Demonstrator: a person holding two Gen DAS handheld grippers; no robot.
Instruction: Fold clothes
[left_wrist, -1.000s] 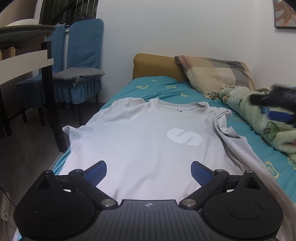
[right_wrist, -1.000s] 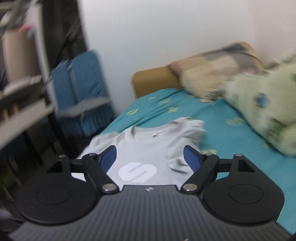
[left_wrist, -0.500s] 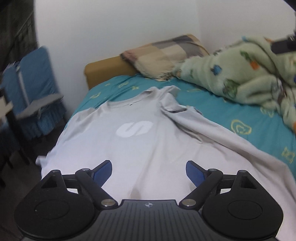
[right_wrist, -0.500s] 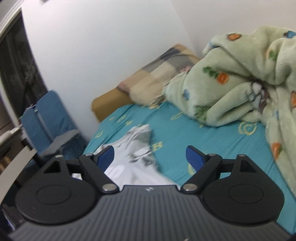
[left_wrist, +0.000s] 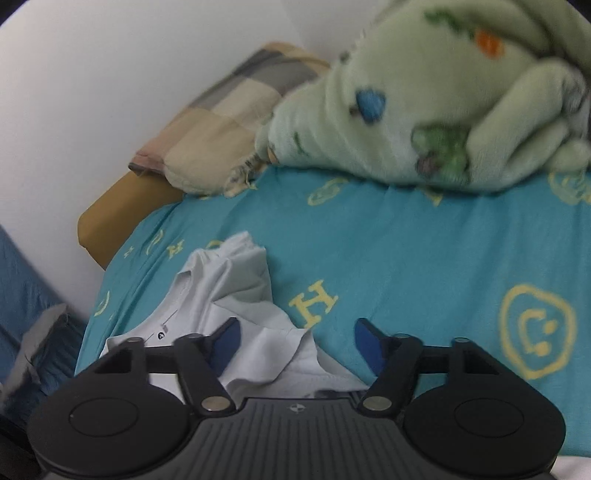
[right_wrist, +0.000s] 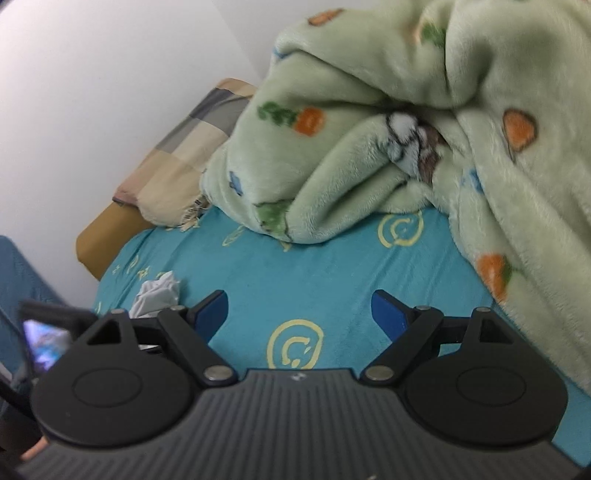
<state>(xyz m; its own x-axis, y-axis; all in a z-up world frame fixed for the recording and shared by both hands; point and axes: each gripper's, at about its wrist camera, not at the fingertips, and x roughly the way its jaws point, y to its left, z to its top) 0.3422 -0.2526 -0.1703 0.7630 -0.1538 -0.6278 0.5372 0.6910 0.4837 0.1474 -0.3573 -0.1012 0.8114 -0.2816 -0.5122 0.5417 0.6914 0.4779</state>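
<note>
- The left gripper (left_wrist: 295, 338) has its jaws apart at a middling width; they have just been closing. Crumpled cloth of the white T-shirt (left_wrist: 236, 291) lies between and under the blue pads (left_wrist: 226, 339), but the pads do not press on it that I can see, so nothing is clamped.
- The cloth bunches nearer the pad at 9 o'clock; the pad at 3 o'clock sits over bare teal bedsheet (left_wrist: 406, 251).
- The right gripper (right_wrist: 300, 314) has its jaws spread wide and holds nothing. Only the teal bedsheet (right_wrist: 325, 273) with its yellow prints shows between its pads (right_wrist: 388, 314); whether they touch it I cannot tell.
- In the left wrist view the T-shirt lies at the lower left, from 6 toward 10 o'clock, its collar with a small label at about 8 o'clock and a rumpled, folded-over sleeve or shoulder rising toward 11 o'clock.
- Its long axis runs roughly from the gripper's base up toward the mustard headboard (left_wrist: 110, 221); the lower part is hidden under the gripper.
- In the right wrist view only a crumpled white tip of the T-shirt (right_wrist: 157, 293) shows, at 9 o'clock of the jaws, well apart from them.
- A green fleece blanket (left_wrist: 443, 110) is heaped at 1 o'clock, a checked pillow (left_wrist: 221, 122) at 11 o'clock.
</note>
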